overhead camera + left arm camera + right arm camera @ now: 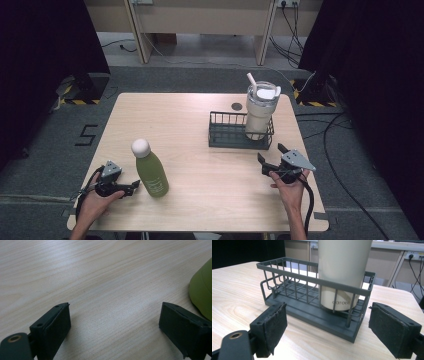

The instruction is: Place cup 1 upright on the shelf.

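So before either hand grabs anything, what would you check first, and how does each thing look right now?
1. Left gripper jaws open: ok.
2. Right gripper jaws open: ok.
3. Green bottle upright beside the left gripper, not held: ok.
4. Cup upright at the right end of the wire basket: ok.
5. Room left in the basket beside the cup: ok.
6. Whether the bottle's white cap is tight: cannot tell.

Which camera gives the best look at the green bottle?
The high view: the whole bottle stands upright with its white cap, beside the left claw. The left gripper view catches just a green edge at its right border. The right gripper view faces the basket instead.
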`<state>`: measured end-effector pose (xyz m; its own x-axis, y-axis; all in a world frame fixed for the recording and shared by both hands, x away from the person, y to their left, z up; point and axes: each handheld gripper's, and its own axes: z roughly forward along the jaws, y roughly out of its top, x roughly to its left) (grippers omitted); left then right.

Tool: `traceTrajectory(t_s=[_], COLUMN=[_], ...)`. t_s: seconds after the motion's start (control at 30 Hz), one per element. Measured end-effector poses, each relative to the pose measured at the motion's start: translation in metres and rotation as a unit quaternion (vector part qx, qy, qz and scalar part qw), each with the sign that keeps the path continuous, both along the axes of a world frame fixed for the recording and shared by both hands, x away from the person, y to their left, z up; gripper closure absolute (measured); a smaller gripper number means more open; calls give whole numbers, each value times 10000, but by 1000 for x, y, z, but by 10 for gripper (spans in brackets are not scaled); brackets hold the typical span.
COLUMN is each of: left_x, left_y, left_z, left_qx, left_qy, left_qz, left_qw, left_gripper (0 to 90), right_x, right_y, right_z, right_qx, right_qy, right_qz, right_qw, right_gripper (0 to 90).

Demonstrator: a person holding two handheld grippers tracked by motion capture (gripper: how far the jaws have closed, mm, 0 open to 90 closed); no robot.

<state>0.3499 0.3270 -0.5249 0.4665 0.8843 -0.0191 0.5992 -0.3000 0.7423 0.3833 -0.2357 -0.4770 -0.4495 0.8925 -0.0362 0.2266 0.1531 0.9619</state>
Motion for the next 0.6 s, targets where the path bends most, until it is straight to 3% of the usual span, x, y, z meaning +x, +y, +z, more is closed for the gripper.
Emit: traceTrajectory(t_s=[0.6], left_x=[0], left_y=[0], left_z=[0], left_qx=[-4], left_qy=[-6], left_qz=[5], left_qw=[10000], left_gripper=[97], right_x=[-13], right_y=[5], right_z=[2], right_qx=[-116], right_qy=[53], right_qz=[184], right_qw=[9997], right_gripper=[153])
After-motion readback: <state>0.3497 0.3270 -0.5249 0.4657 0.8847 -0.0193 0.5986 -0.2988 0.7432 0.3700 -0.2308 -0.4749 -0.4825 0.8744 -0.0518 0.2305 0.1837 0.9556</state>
